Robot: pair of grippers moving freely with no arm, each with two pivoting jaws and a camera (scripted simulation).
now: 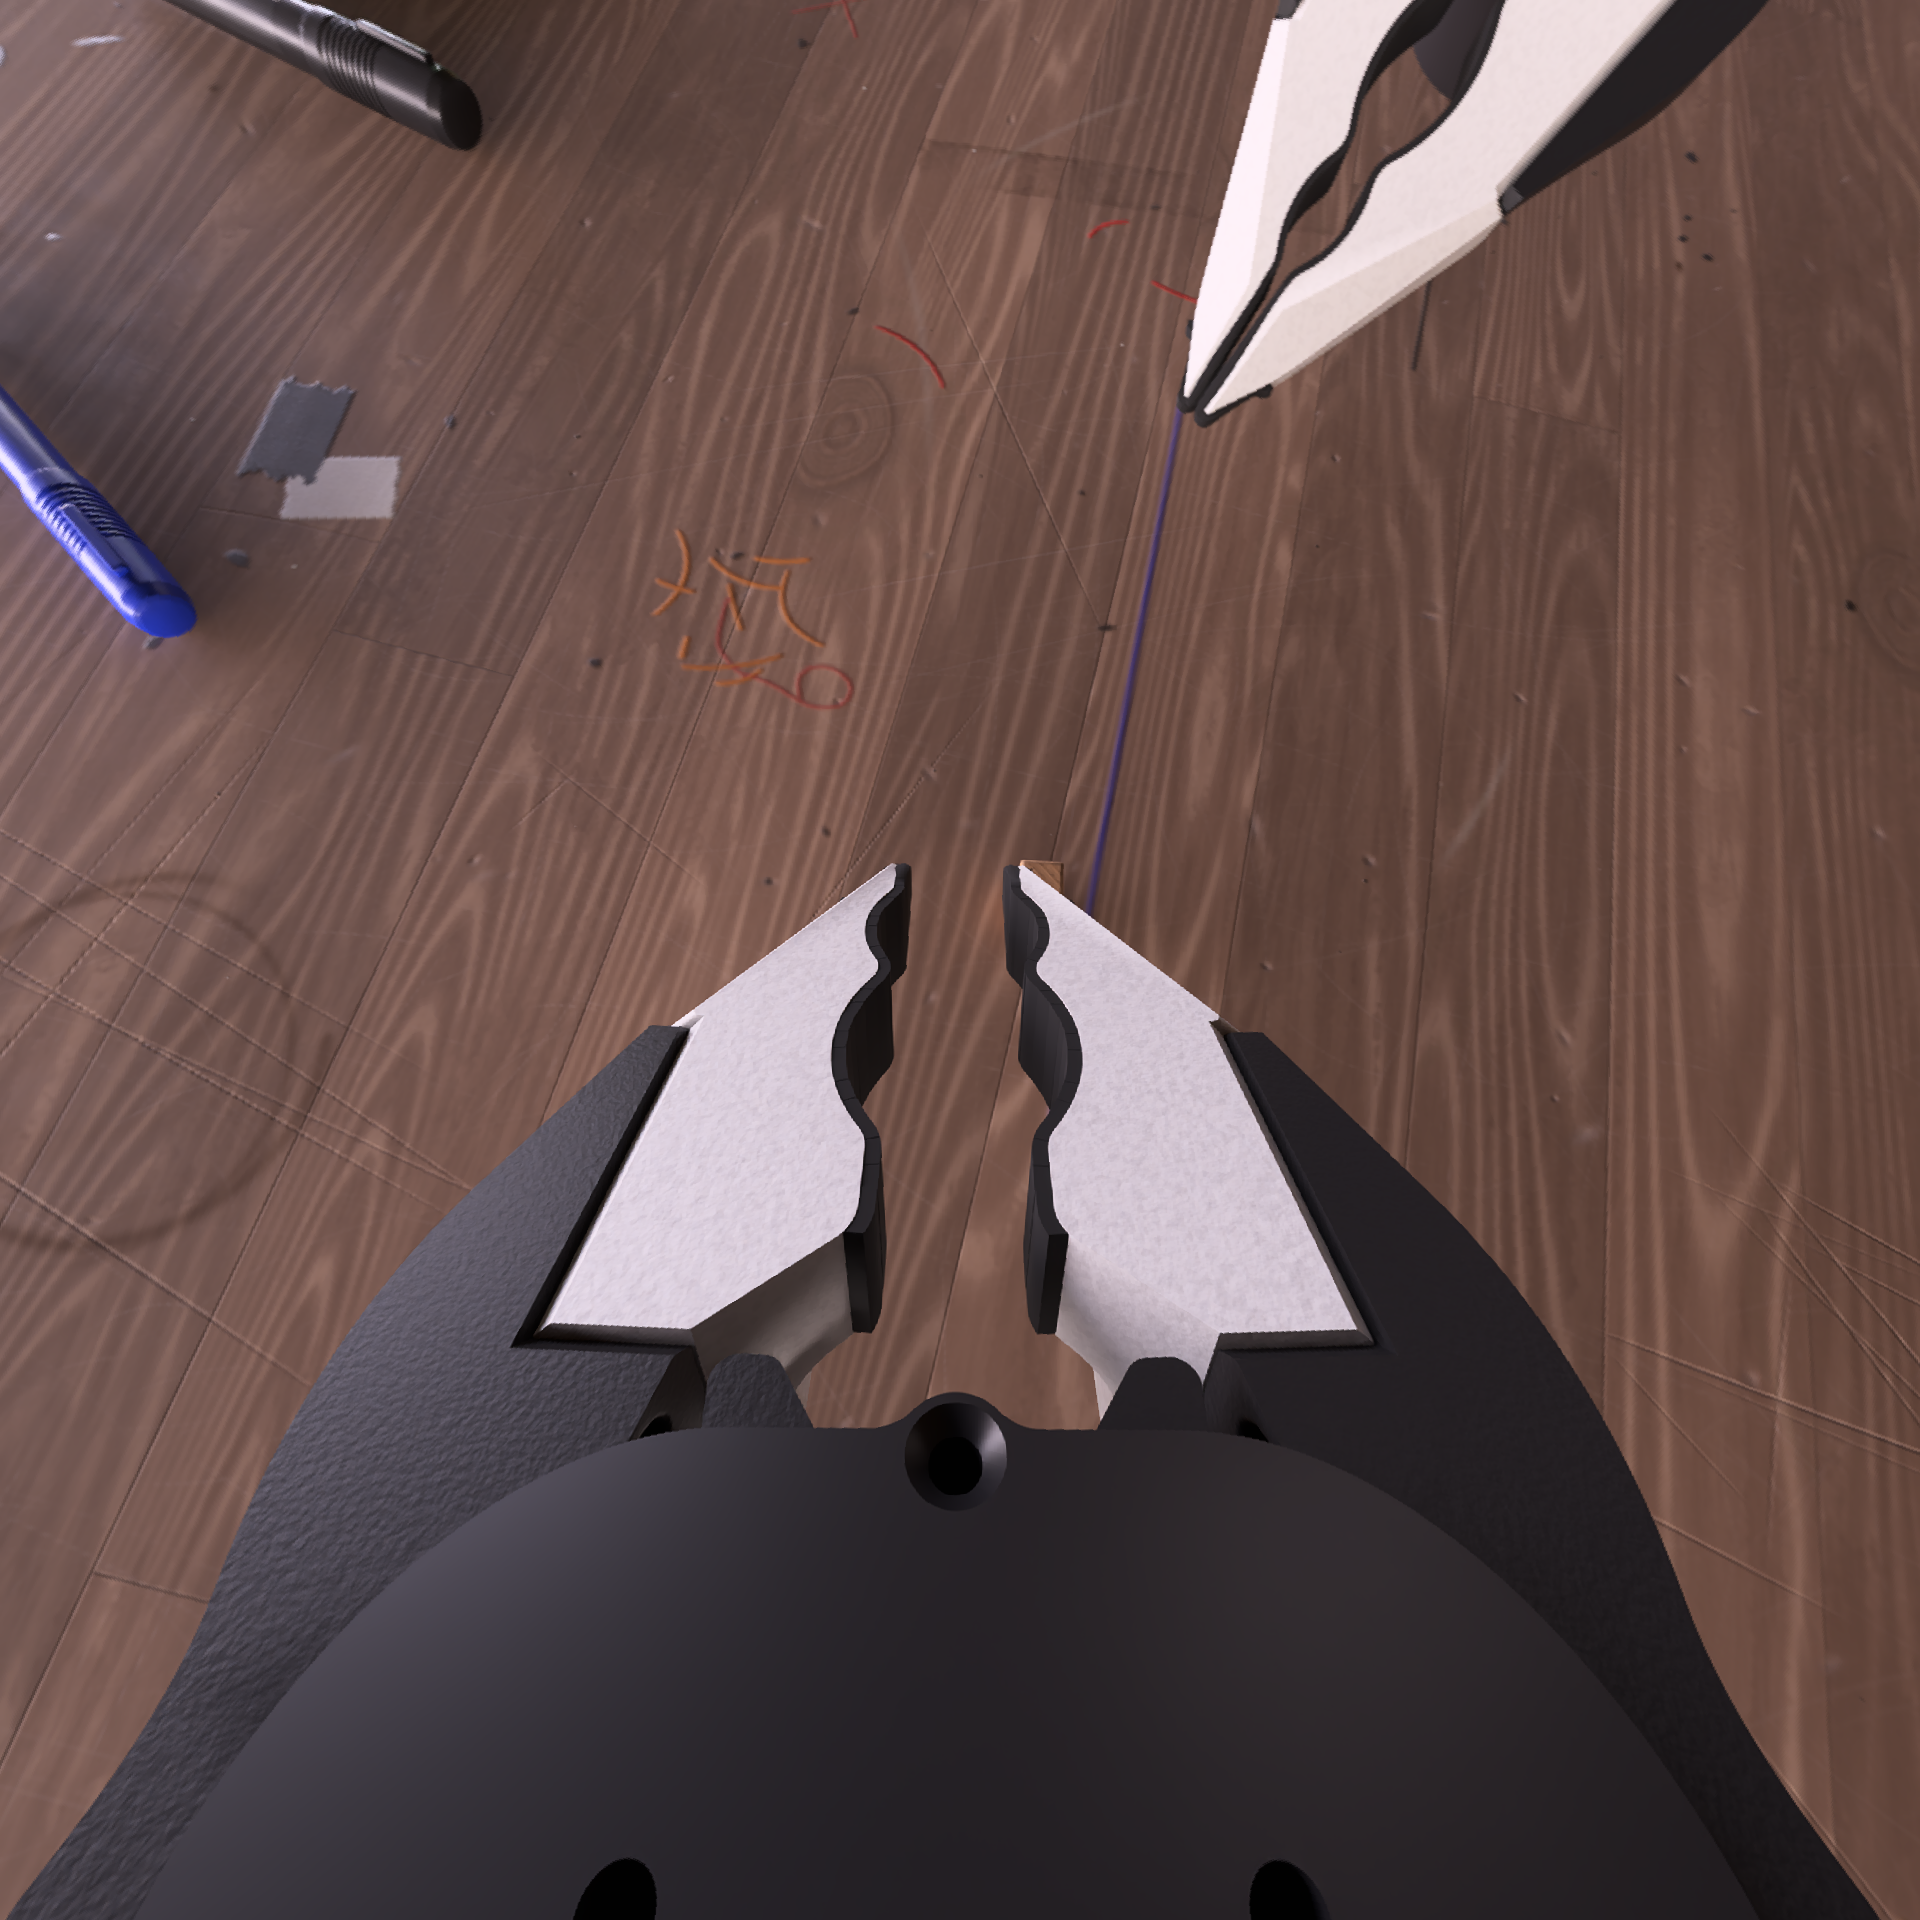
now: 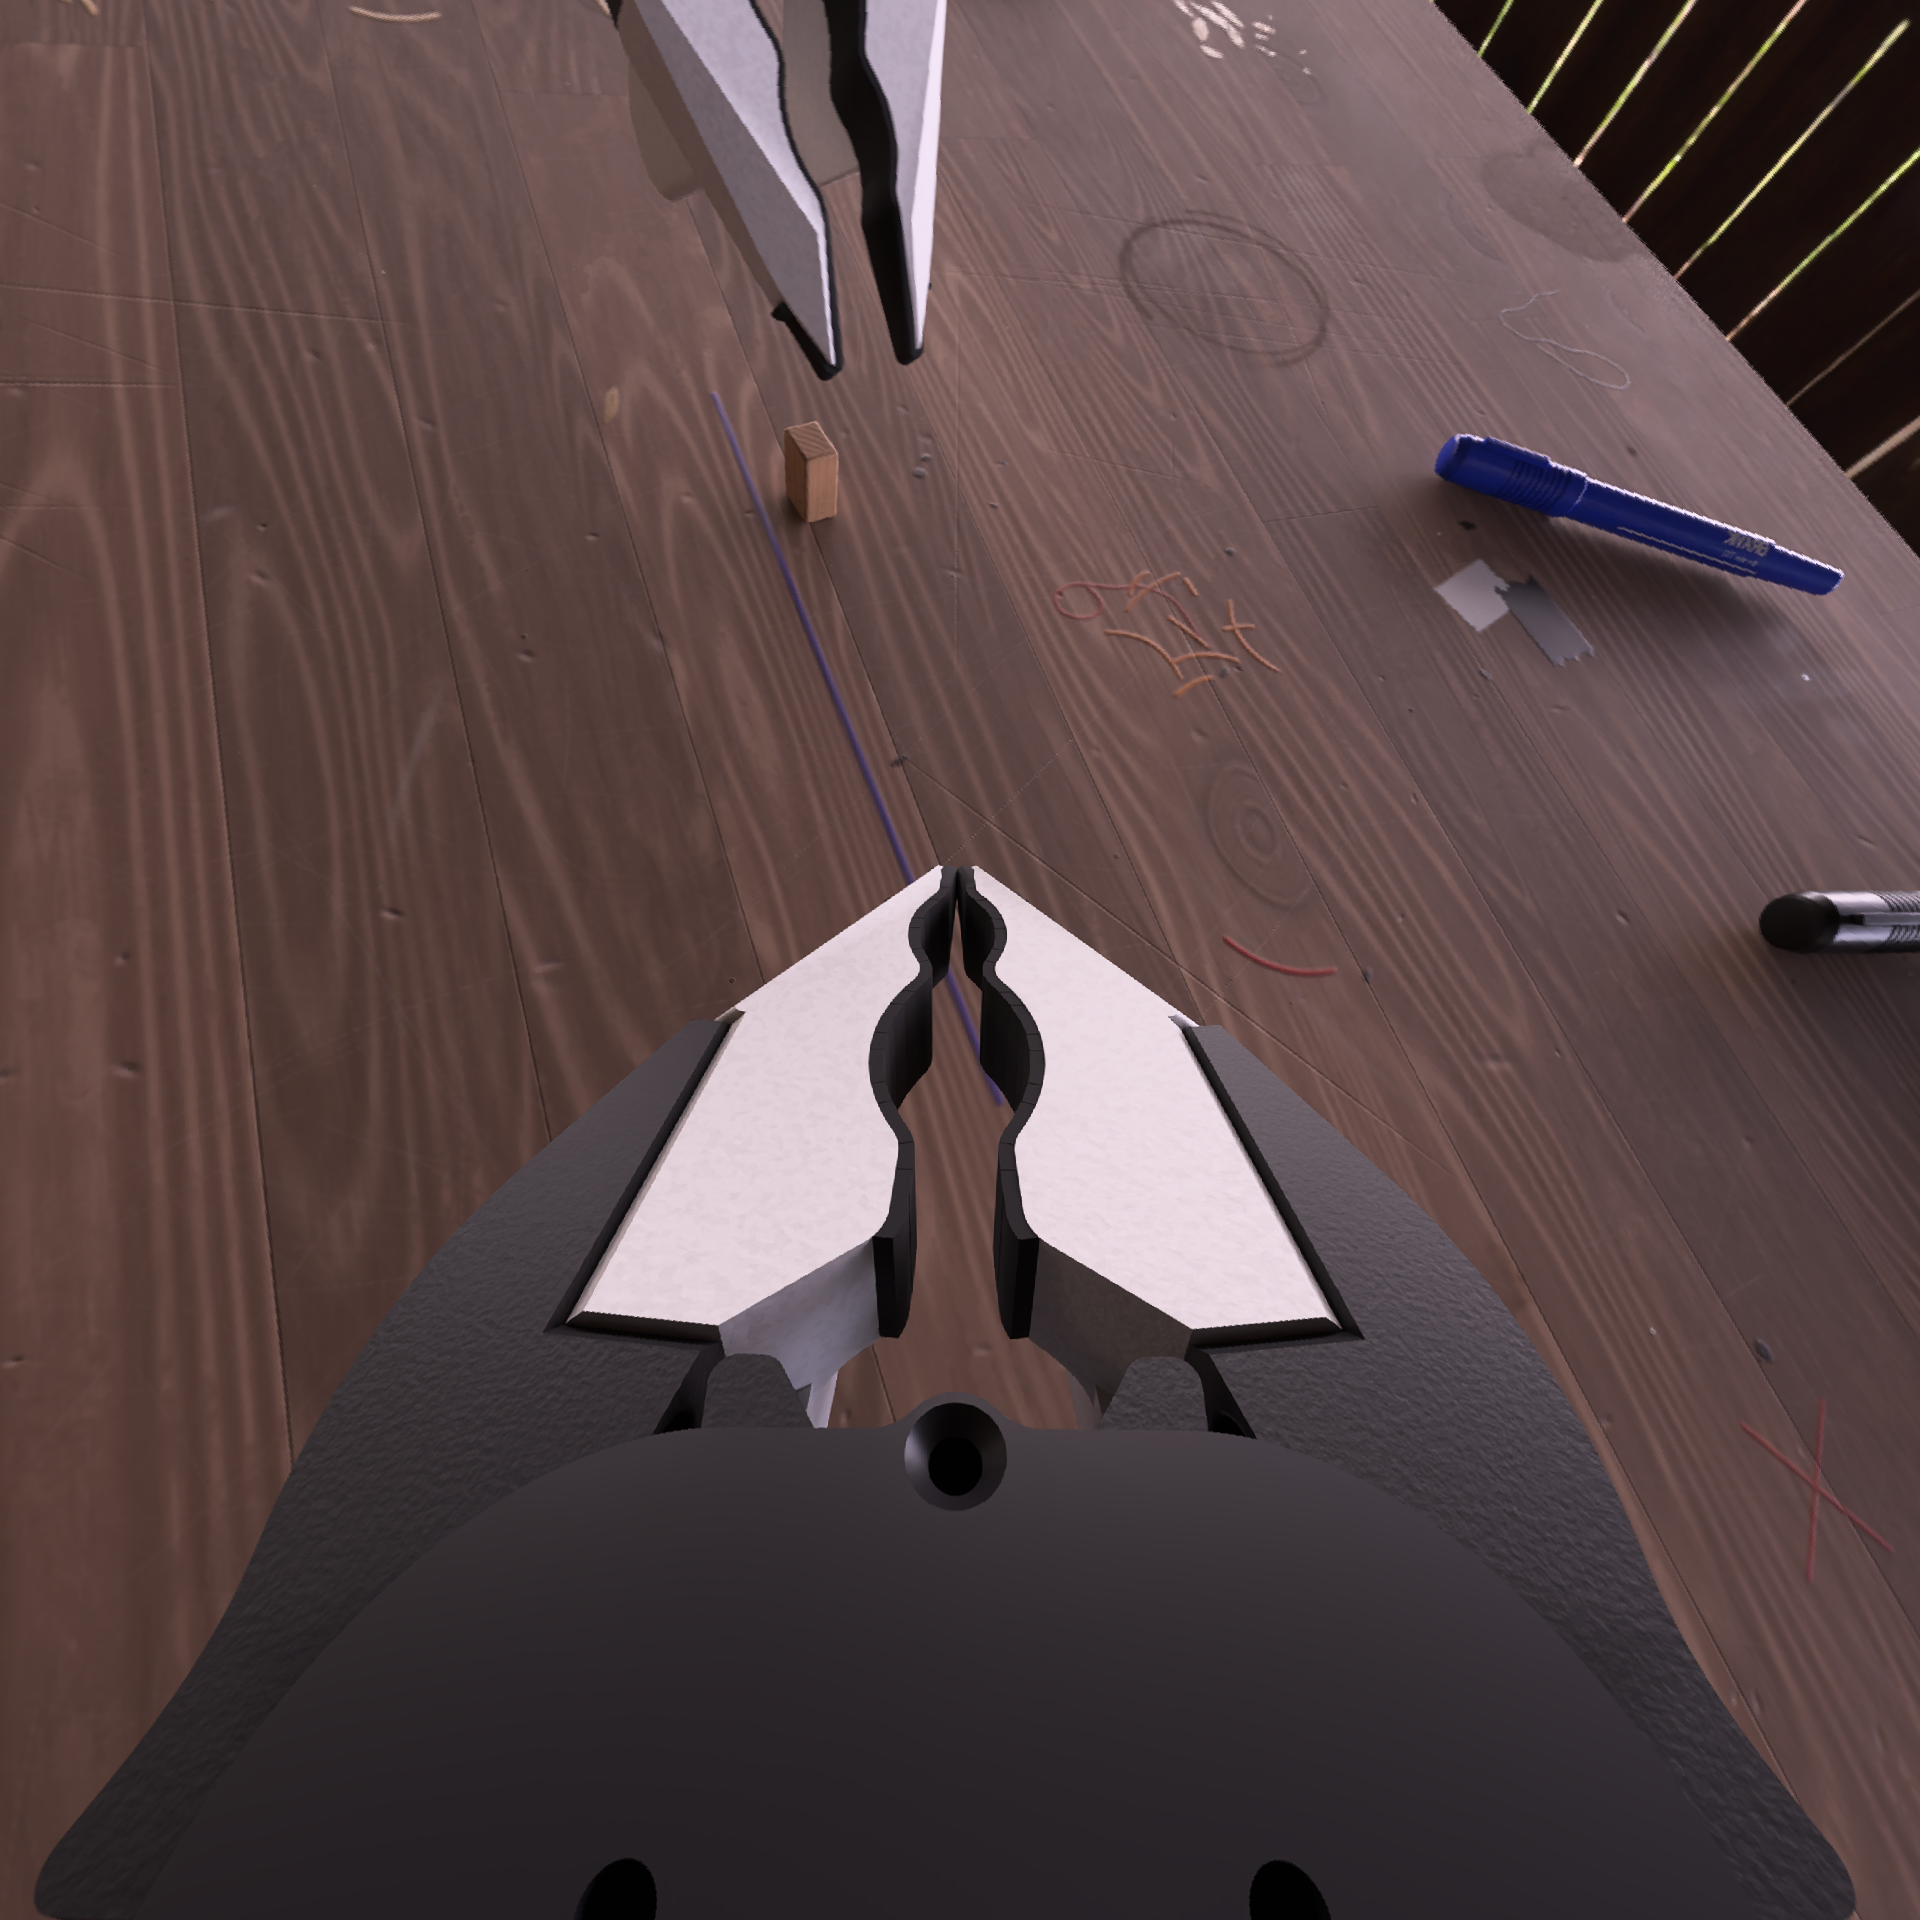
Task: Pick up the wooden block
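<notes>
The wooden block (image 2: 811, 472) is small and pale and stands upright on the brown wooden table, beside a thin purple line. In the left wrist view only its top corner (image 1: 1042, 871) shows, behind my right fingertip. My left gripper (image 1: 957, 881) is open and empty, hovering above the block; it also shows in the right wrist view (image 2: 864, 358), with the block just below its tips. My right gripper (image 2: 955, 879) is shut and empty, well short of the block. It shows at the top right of the left wrist view (image 1: 1205, 407).
A blue marker (image 2: 1633, 513) lies to the right, also seen in the left wrist view (image 1: 94, 530). A black pen (image 1: 343, 57) lies farther off, and shows in the right wrist view (image 2: 1844, 921). Grey tape scraps (image 1: 317, 452) and orange scribbles (image 1: 748, 623) mark the table. The table's edge (image 2: 1704, 301) runs at the right.
</notes>
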